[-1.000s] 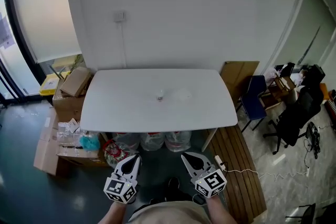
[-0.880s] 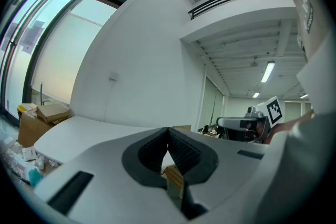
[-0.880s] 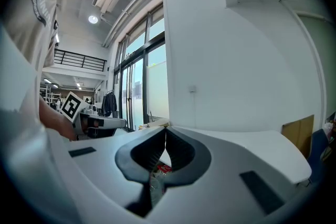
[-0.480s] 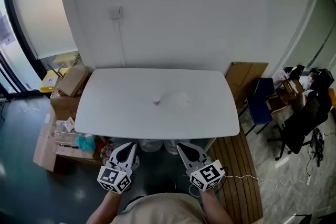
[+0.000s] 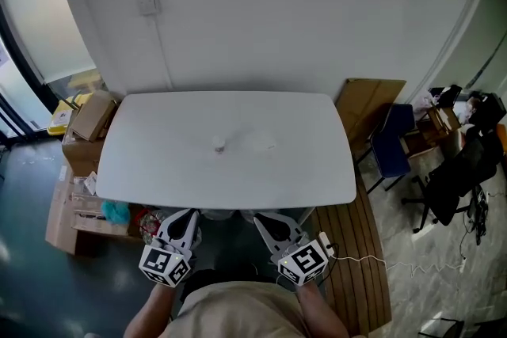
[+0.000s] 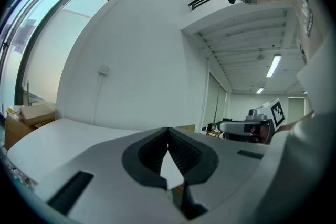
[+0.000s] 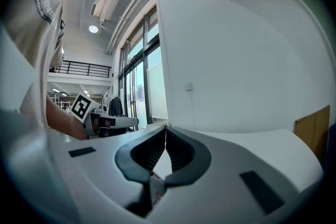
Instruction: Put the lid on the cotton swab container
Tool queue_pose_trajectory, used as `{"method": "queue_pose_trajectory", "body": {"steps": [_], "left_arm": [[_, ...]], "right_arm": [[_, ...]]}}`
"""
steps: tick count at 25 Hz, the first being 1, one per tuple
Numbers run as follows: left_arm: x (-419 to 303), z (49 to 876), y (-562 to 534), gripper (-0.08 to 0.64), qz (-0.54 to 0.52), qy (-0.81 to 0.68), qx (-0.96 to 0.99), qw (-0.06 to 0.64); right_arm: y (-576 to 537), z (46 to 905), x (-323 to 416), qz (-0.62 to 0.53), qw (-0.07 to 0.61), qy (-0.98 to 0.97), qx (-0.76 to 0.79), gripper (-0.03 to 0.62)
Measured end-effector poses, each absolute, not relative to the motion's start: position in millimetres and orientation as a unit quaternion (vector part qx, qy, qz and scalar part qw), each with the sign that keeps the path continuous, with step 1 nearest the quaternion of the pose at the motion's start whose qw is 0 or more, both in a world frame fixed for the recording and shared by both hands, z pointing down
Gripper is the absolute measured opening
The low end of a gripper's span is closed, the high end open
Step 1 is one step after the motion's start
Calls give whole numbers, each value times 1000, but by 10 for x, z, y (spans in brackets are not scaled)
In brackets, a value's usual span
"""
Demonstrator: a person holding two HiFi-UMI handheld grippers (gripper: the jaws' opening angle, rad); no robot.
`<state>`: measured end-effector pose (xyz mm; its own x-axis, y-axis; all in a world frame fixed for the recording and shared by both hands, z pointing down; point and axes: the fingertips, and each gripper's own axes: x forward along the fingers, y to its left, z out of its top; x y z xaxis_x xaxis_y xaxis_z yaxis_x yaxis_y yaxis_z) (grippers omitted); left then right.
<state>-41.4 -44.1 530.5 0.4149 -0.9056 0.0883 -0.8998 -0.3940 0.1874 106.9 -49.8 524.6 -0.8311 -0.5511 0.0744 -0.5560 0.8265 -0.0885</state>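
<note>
A small clear cotton swab container (image 5: 219,145) stands near the middle of the white table (image 5: 158,170). A faint clear shape that may be its lid (image 5: 262,142) lies just to its right. Both grippers hang below the table's front edge, far from the container. My left gripper (image 5: 188,214) has its jaws together with nothing between them, as the left gripper view (image 6: 168,131) also shows. My right gripper (image 5: 264,218) is likewise shut and empty (image 7: 166,127). Neither gripper view shows the container.
Cardboard boxes (image 5: 85,119) are stacked left of the table, and plastic bags (image 5: 119,211) lie under its left end. A wooden board (image 5: 368,103), a blue chair (image 5: 394,142) and a black office chair (image 5: 455,174) stand to the right.
The person has stepped closer: the table sits lower and nearer in the head view, and both grippers are now just under its front edge. Both stay shut.
</note>
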Motion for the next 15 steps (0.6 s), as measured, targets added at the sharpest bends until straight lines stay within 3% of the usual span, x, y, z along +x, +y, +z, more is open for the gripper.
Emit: {"method": "queue_pose_trajectory", "body": {"steps": [15], "left_arm": [[-655,5351,-1094,13,-7,-535,837,118]], "right_arm": [[-1195,5380,668,77,37,-959,269,17]]}}
